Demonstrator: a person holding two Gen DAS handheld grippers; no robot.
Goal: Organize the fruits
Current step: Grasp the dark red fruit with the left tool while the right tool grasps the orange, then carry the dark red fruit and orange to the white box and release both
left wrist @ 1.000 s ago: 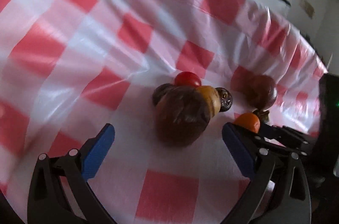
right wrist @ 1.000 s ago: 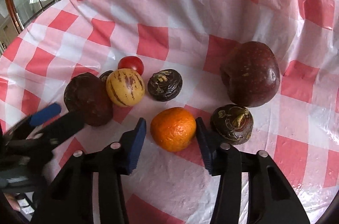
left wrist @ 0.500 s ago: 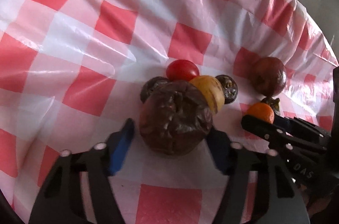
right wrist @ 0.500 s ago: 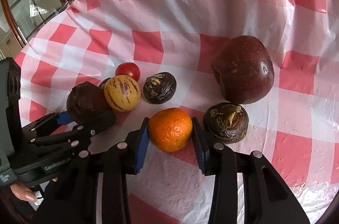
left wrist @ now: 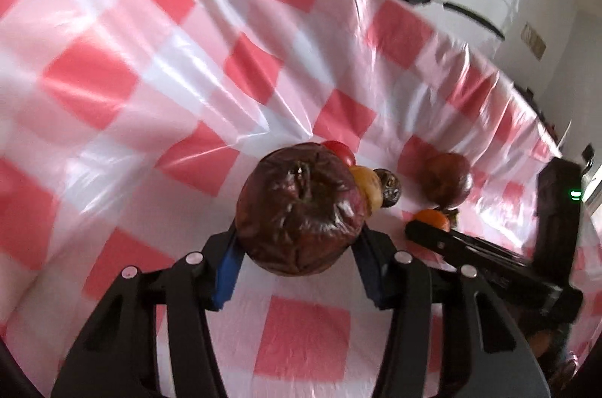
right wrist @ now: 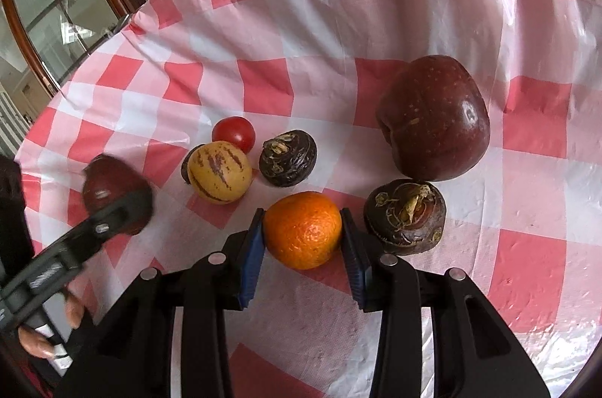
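The left gripper (left wrist: 297, 249) is clamping a wrinkled dark fruit (left wrist: 301, 208); its jaws have just been closing, and the blue pads (left wrist: 225, 272) are now pressing on both flanks of the fruit, which is sitting forward between the fingertips and filling the gap. In the right wrist view this fruit (right wrist: 109, 187) is appearing blurred at the far left, partly behind a black finger of the left gripper (right wrist: 113, 217), and whether it is touching the cloth cannot be told.

The right gripper (right wrist: 303, 240) is gripping the orange (right wrist: 303, 228); both blue pads are lying flat against its sides, and the orange is sitting at the fingertips over the checked cloth (right wrist: 338, 21) covering the worktop.

Remaining fruit is lying on the cloth ahead of the right gripper. A dark knobbly fruit (right wrist: 406, 215) is lying just beside the orange on its right, apart from the pad. A large red apple (right wrist: 432, 117) is sitting directly behind it, touching or nearly so. Left of the orange, well apart, a striped yellow fruit (right wrist: 220, 172) is lying near a second knobbly fruit (right wrist: 288, 157), with a tomato (right wrist: 233, 132) just behind them.

A person's fingertips (right wrist: 73, 309) are showing at the lower left
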